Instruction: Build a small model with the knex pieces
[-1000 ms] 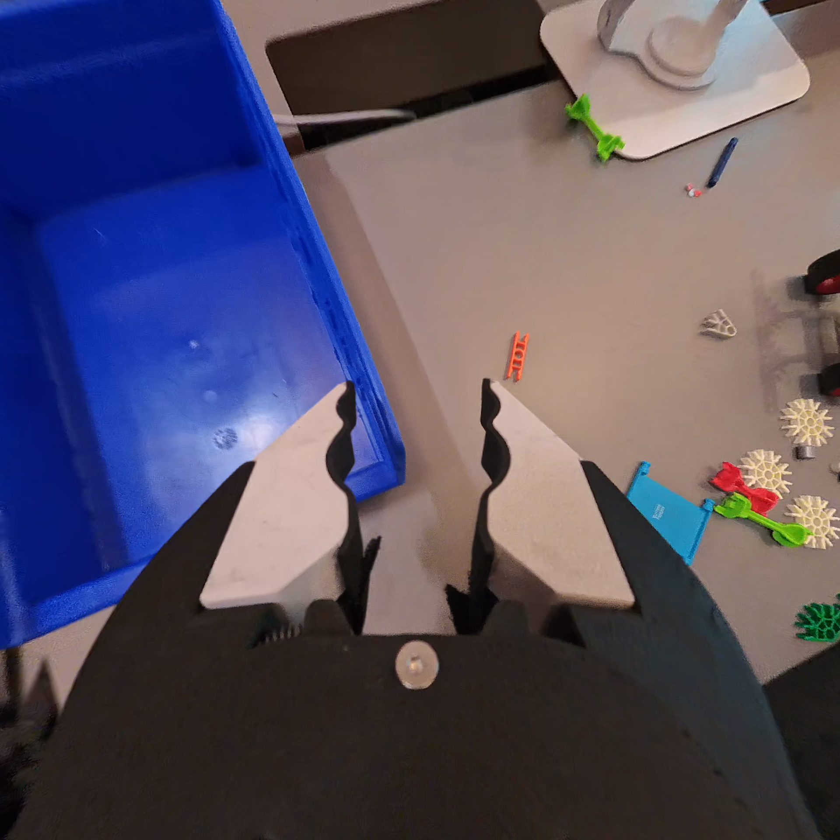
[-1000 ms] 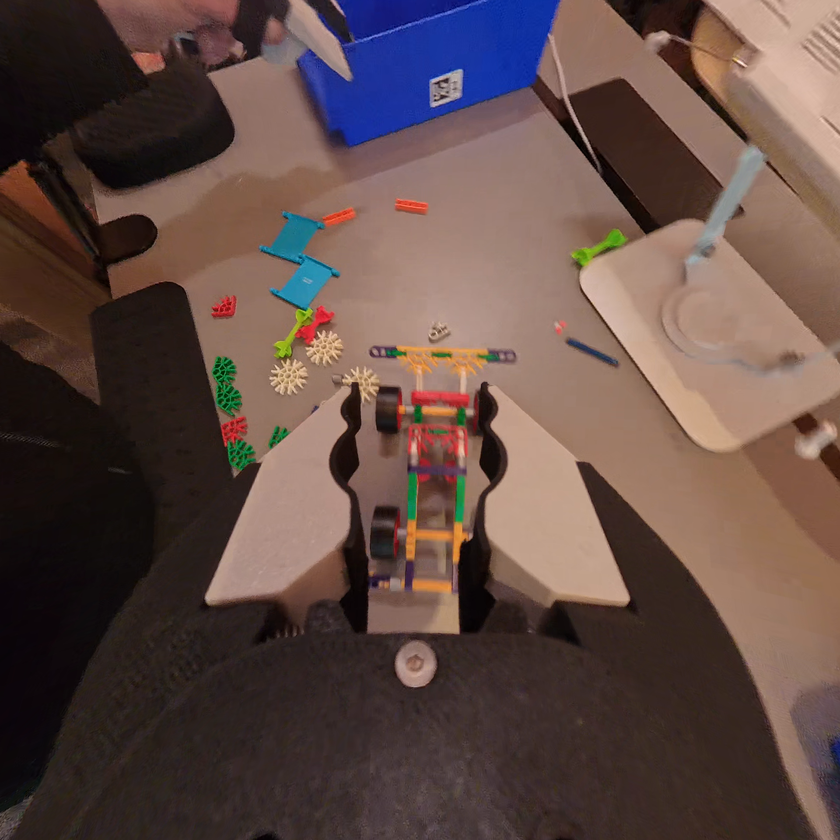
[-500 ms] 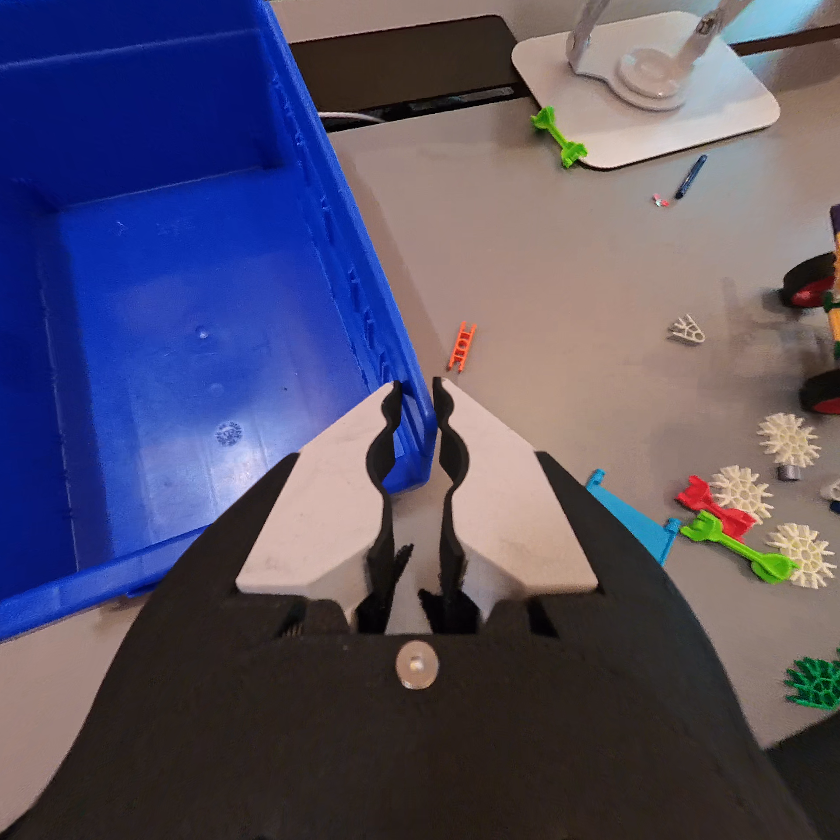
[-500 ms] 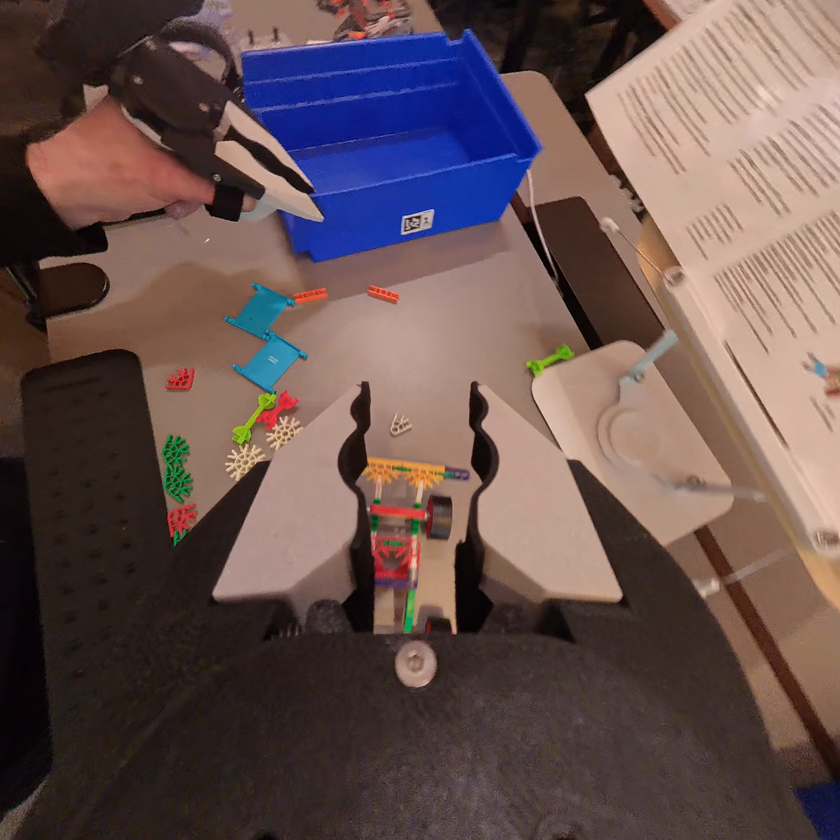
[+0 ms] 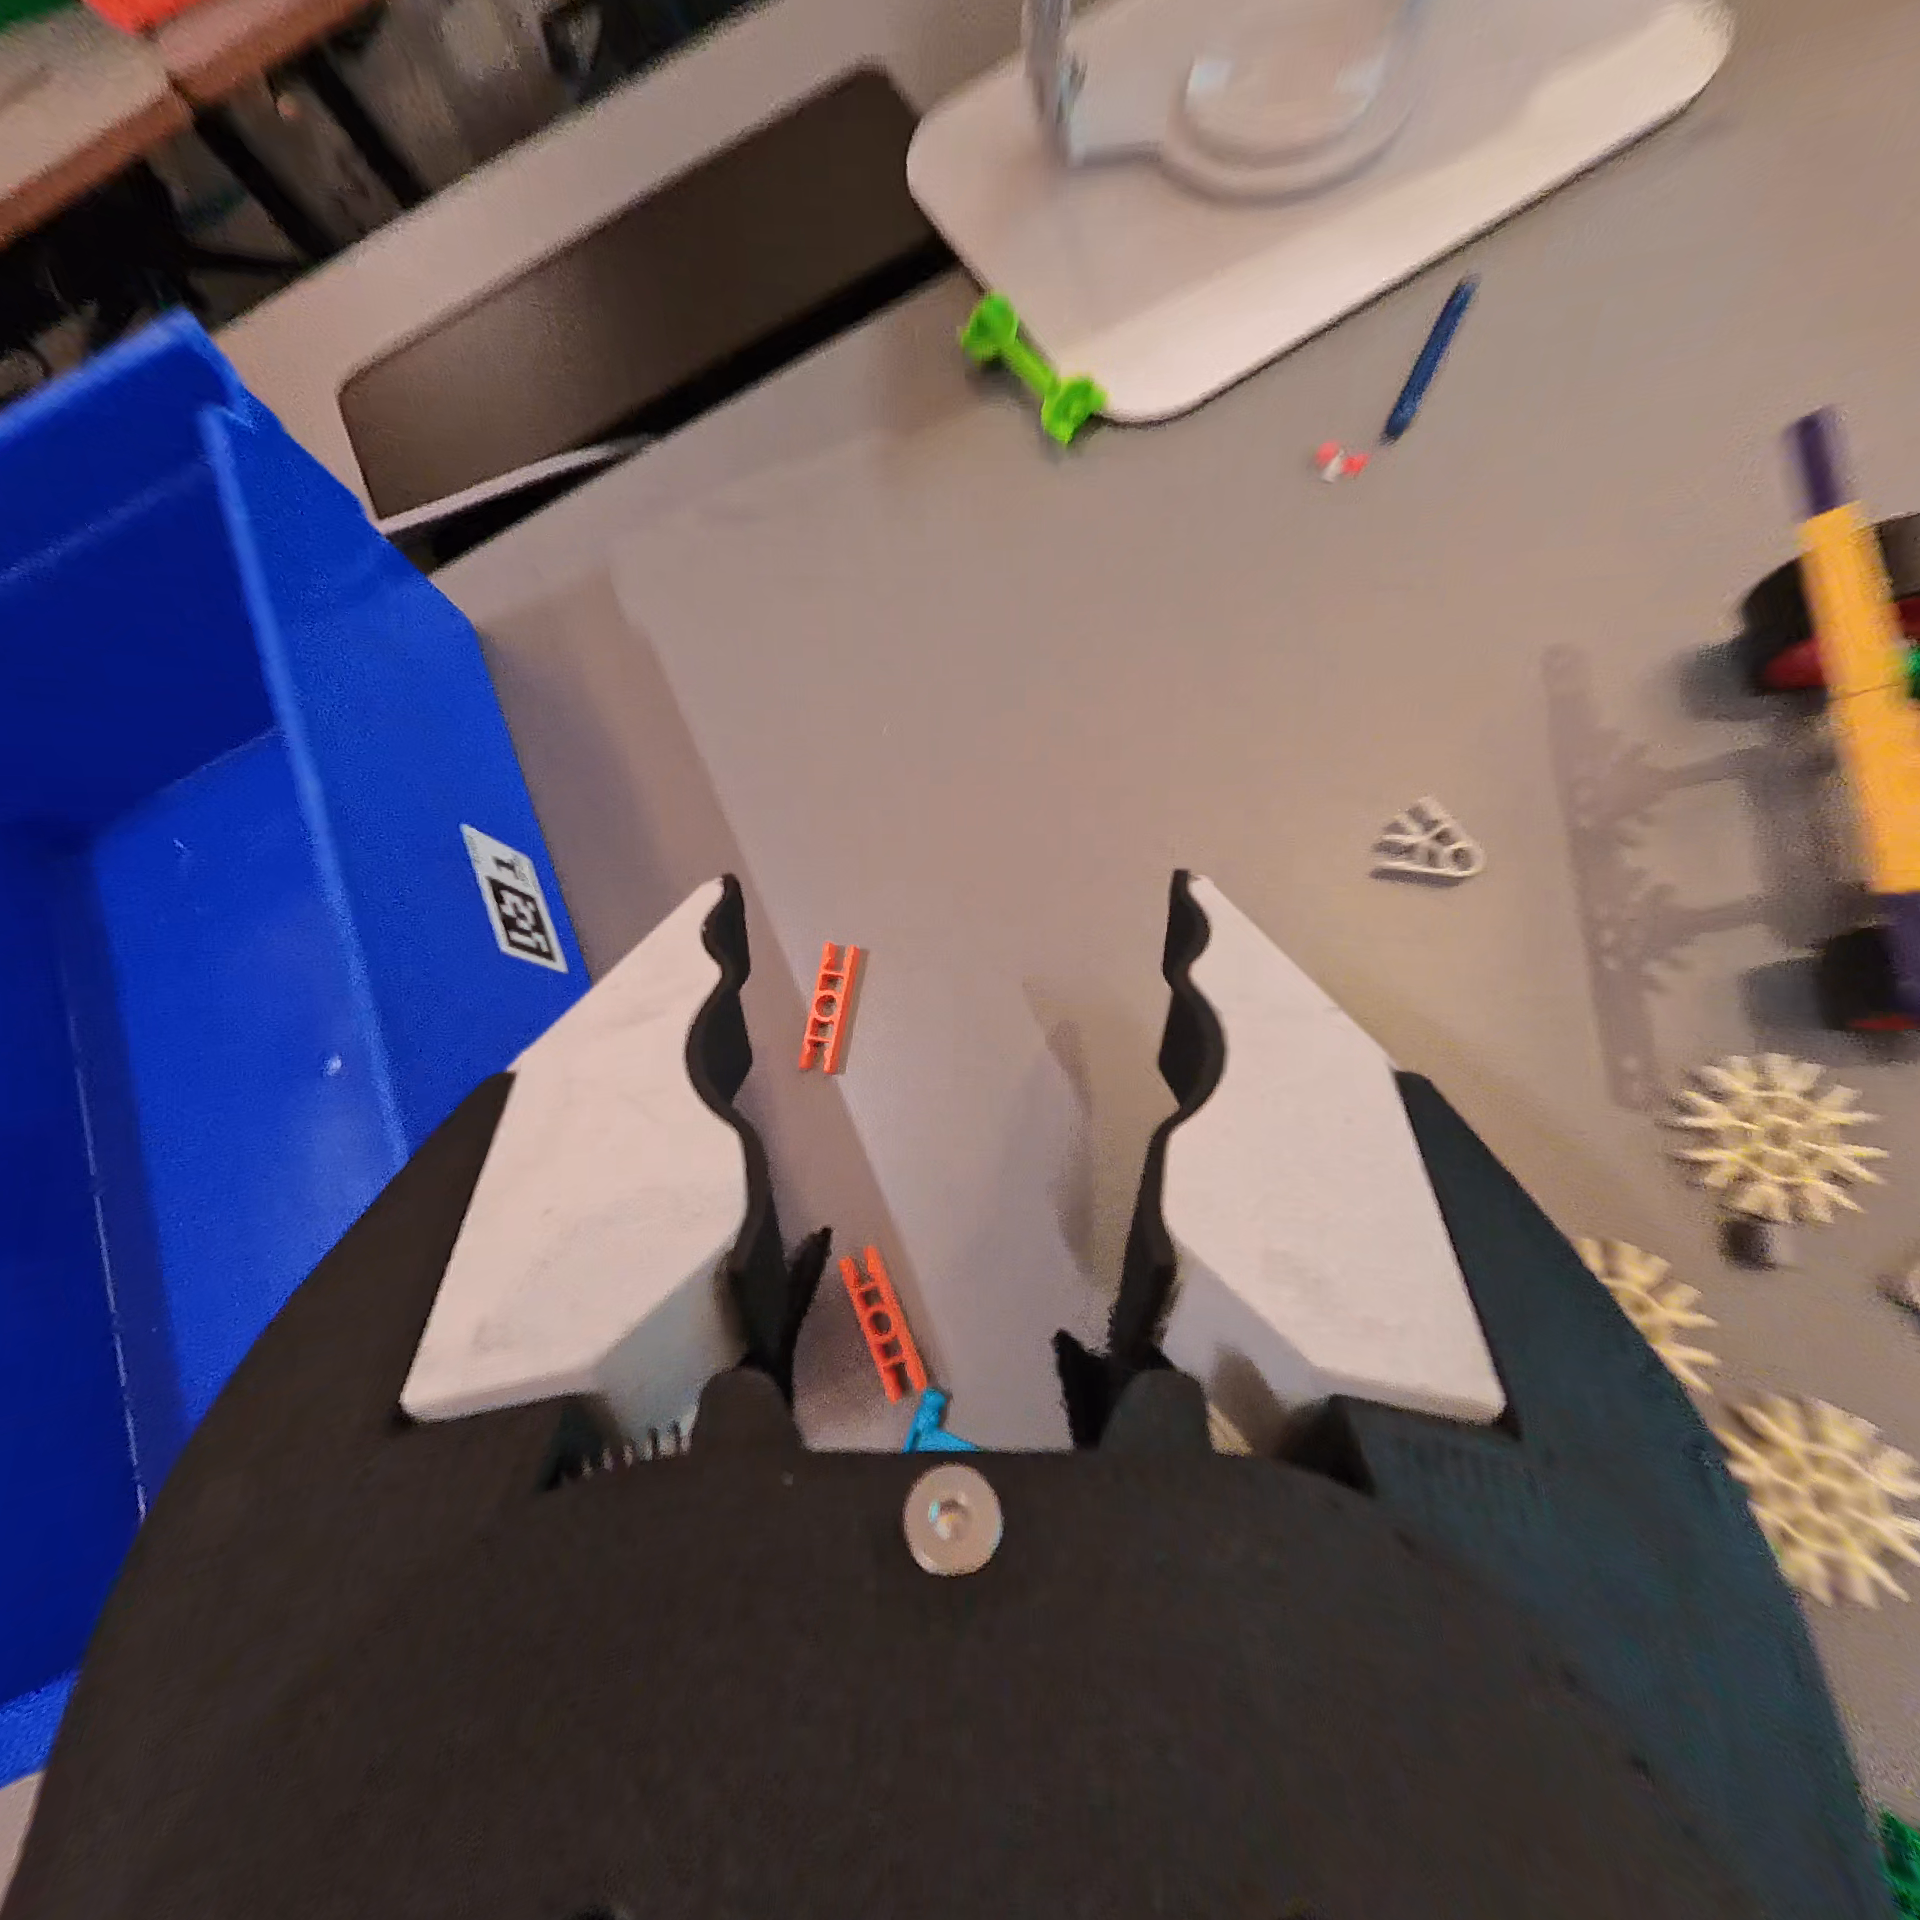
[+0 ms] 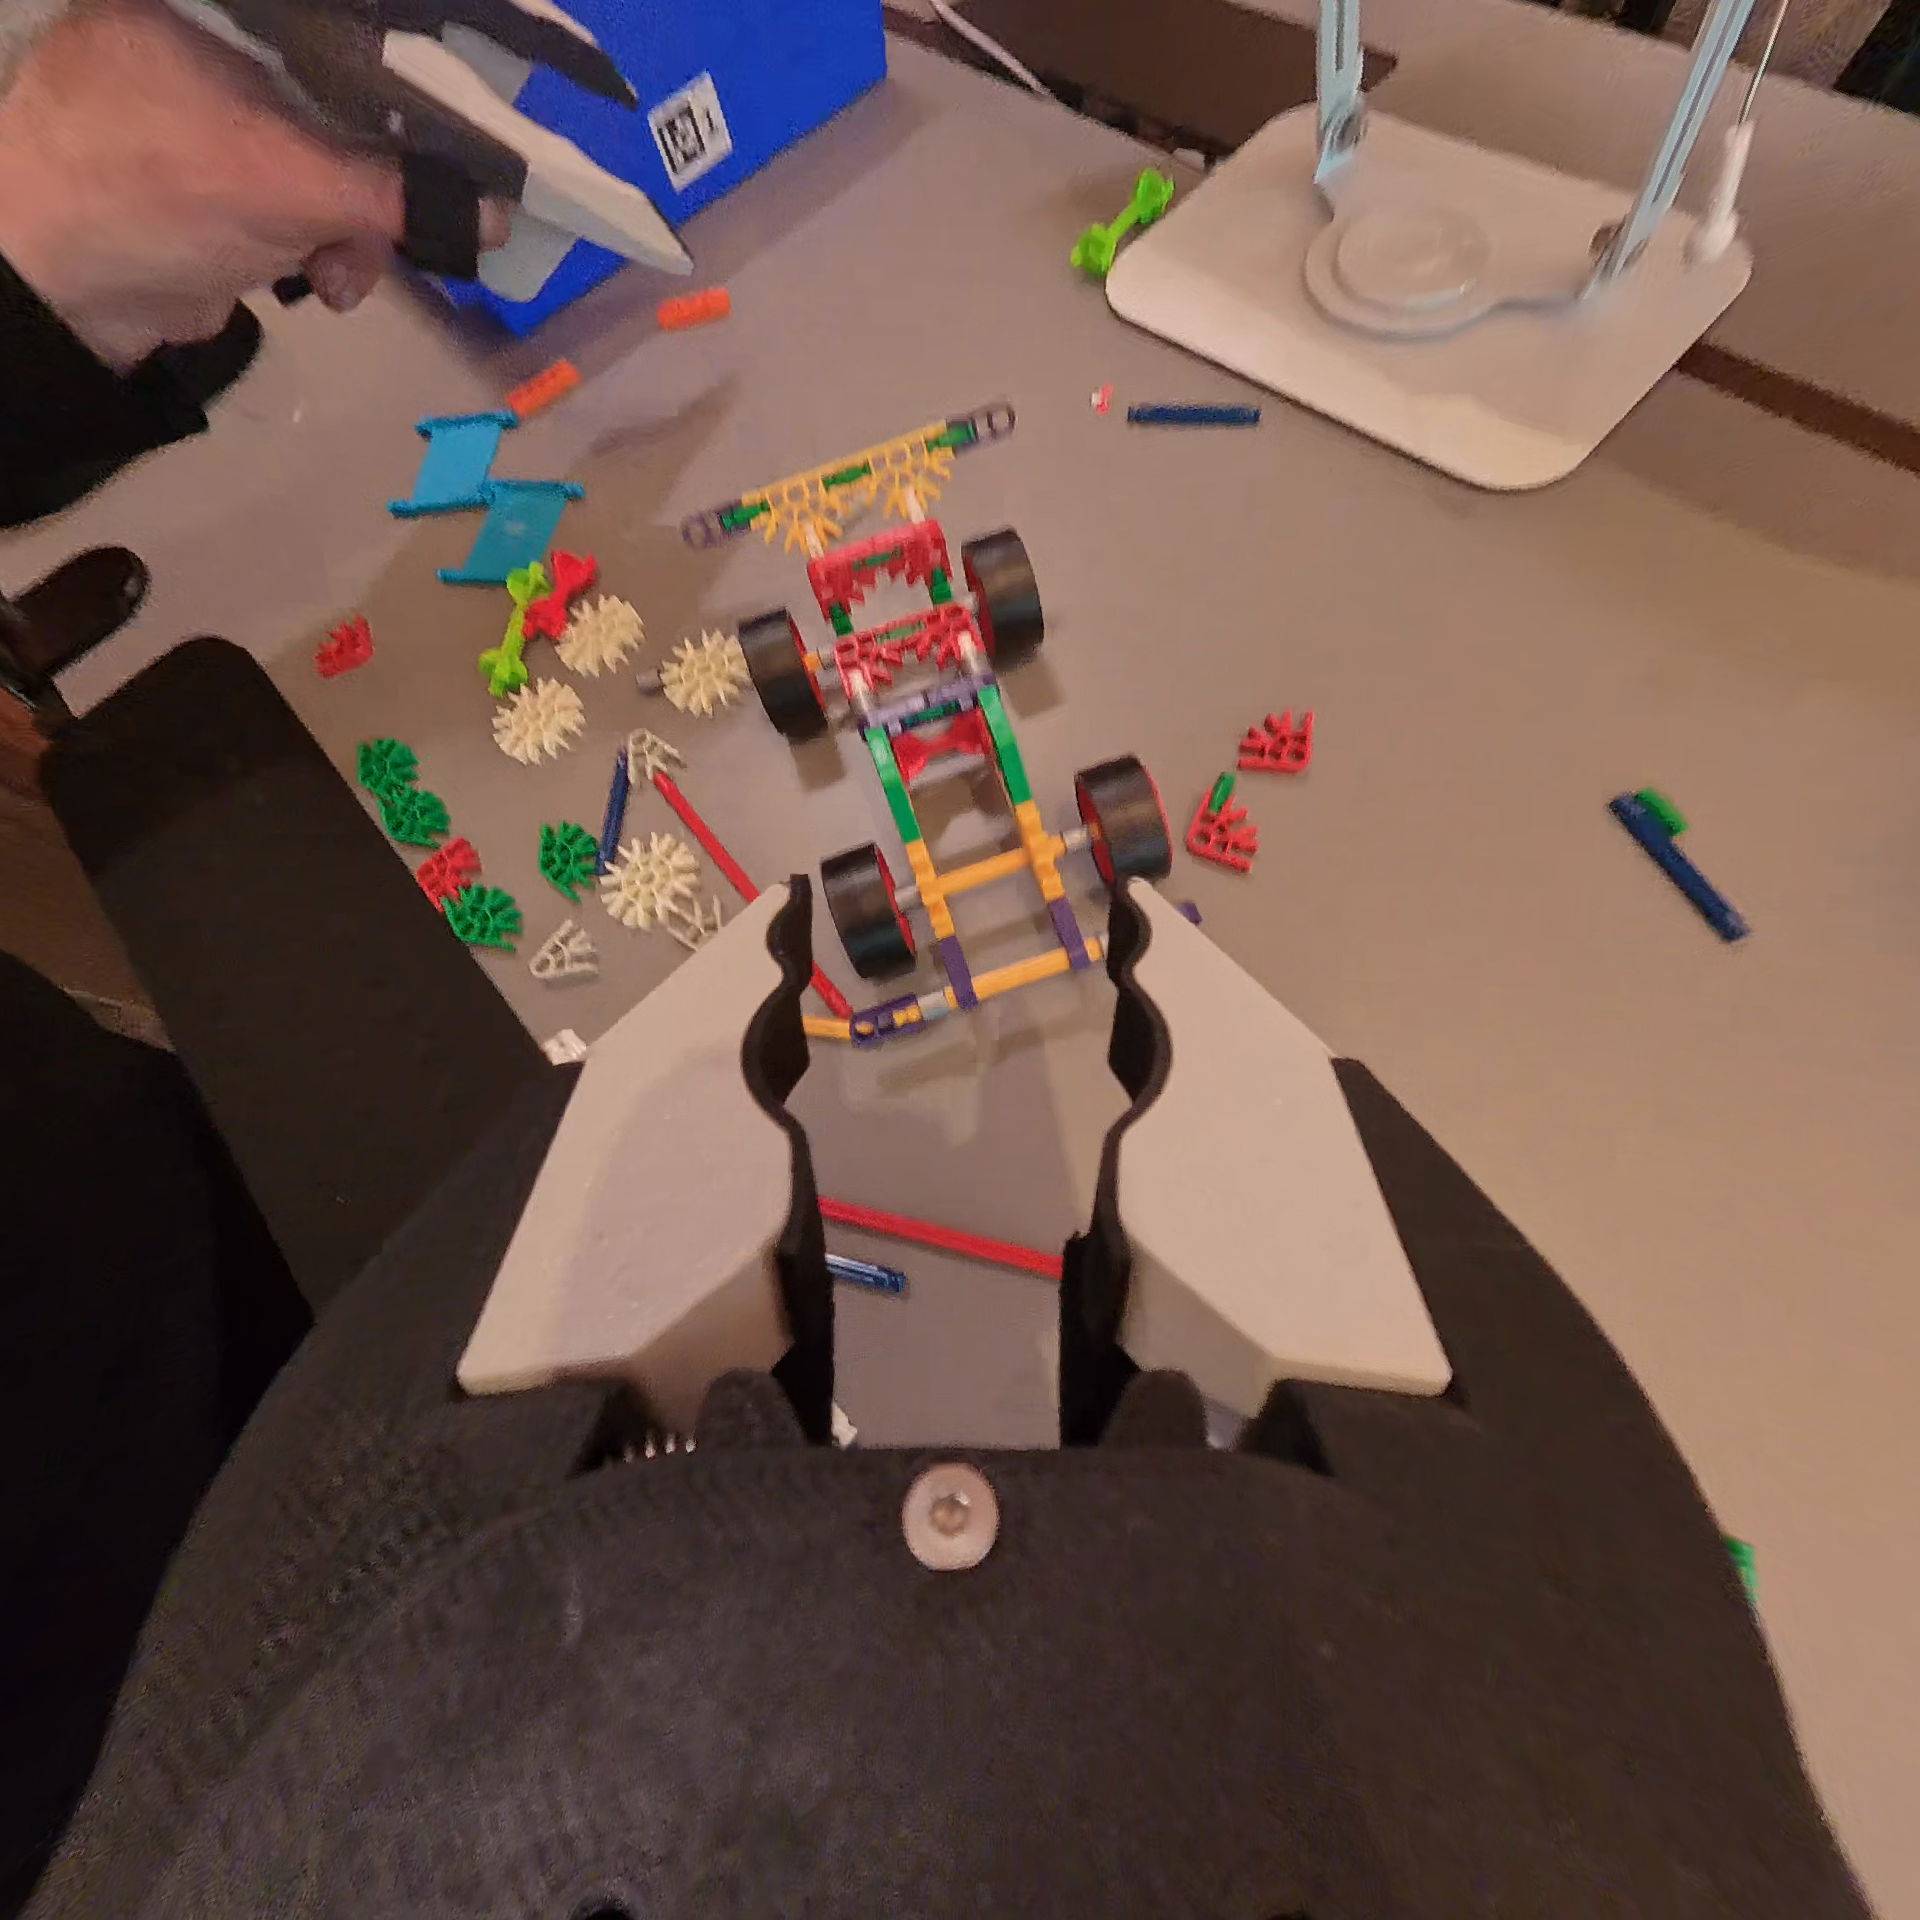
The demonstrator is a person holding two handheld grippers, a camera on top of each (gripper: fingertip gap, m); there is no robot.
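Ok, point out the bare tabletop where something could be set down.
Bare: the grey stretch between the toy car and the white stand base, and the strip between the blue bin and the grey connector, holding only two orange pieces. Crowded: the loose connectors left of the car.

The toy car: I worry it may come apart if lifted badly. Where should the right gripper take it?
Probably the yellow rear frame of the toy car, from above, jaws across its width. The right gripper is open just behind that end, and the frame's straight rails between the rear wheels look sturdier than the thin front wing.
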